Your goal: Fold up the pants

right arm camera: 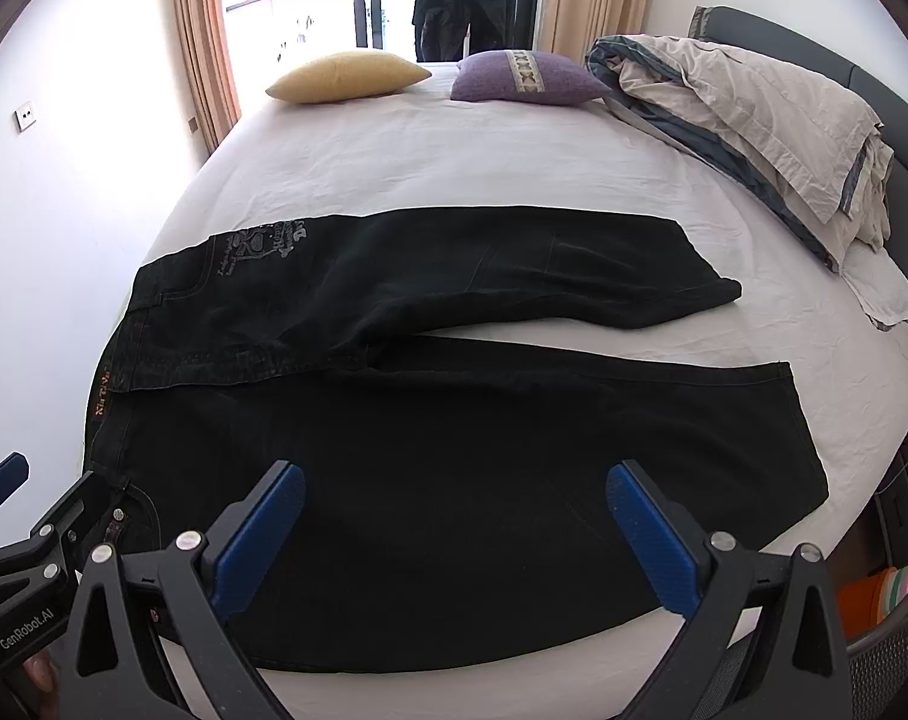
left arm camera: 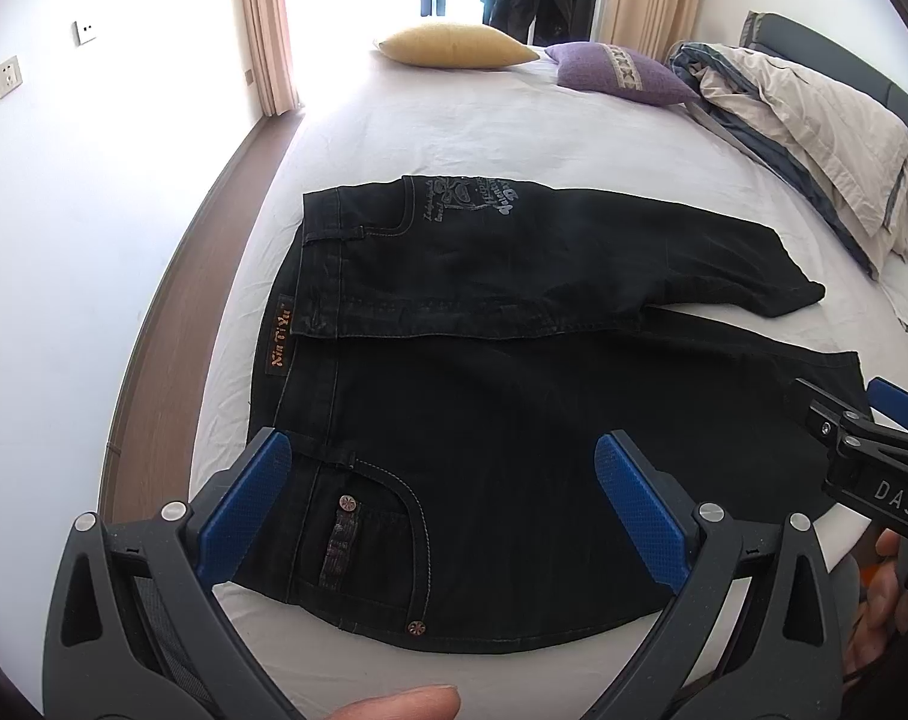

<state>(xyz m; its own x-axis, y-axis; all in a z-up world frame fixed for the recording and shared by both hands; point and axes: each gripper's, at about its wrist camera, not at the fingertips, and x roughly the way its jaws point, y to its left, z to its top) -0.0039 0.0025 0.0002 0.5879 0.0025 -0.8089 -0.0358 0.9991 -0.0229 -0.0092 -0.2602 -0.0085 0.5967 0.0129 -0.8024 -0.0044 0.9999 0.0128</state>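
- The black pants [right arm camera: 429,420] lie flat on the bed [right arm camera: 454,150], waistband to the left and legs running right — the far leg angles away from the near one.
- The left gripper [left arm camera: 441,498] hovers over the waistband end near the front pocket, jaws spread wide, holding nothing.
- The right gripper [right arm camera: 457,531] hovers over the near leg, jaws also wide apart and empty.
- Both point forward across the bed, side by side — each shows at the edge of the other's view.
- A yellow pillow [right arm camera: 348,77], a purple pillow [right arm camera: 529,79] and a bundled duvet [right arm camera: 754,120] lie at the far side.
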